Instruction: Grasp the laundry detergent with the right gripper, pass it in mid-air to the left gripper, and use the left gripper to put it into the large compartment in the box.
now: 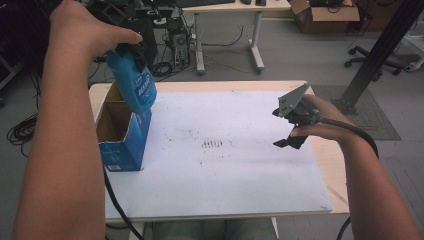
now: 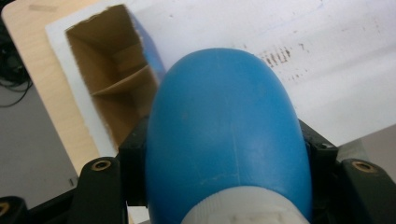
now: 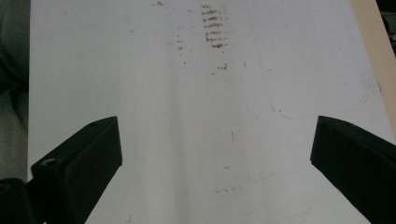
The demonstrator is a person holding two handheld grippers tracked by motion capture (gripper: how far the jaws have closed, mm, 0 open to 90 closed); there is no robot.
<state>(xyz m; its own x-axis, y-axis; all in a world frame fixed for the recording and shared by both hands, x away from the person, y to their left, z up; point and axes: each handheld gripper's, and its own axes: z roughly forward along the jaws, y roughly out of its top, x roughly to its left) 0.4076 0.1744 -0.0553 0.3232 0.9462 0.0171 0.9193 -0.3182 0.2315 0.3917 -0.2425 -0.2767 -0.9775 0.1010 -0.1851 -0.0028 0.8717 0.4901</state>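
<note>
A blue plastic bottle (image 1: 134, 84) with a white cap hangs base-down over the open blue cardboard box (image 1: 123, 136) at the table's left. My left gripper (image 1: 131, 51) is shut on the bottle near its cap end. In the left gripper view the bottle (image 2: 224, 135) bulges between the black jaws, with the box (image 2: 112, 88) and its cardboard divider beyond. My right gripper (image 1: 288, 133) hovers above the right side of the white board, open. In the right gripper view its jaws stand wide apart with nothing between them, over the board (image 3: 196, 116).
The white board (image 1: 225, 165) lies on a light wooden table (image 1: 330, 165) and bears brown smudges (image 1: 212, 144) at its middle. Behind the table stand a desk (image 1: 227, 30), cables on the floor, cardboard boxes and a black post (image 1: 380, 50).
</note>
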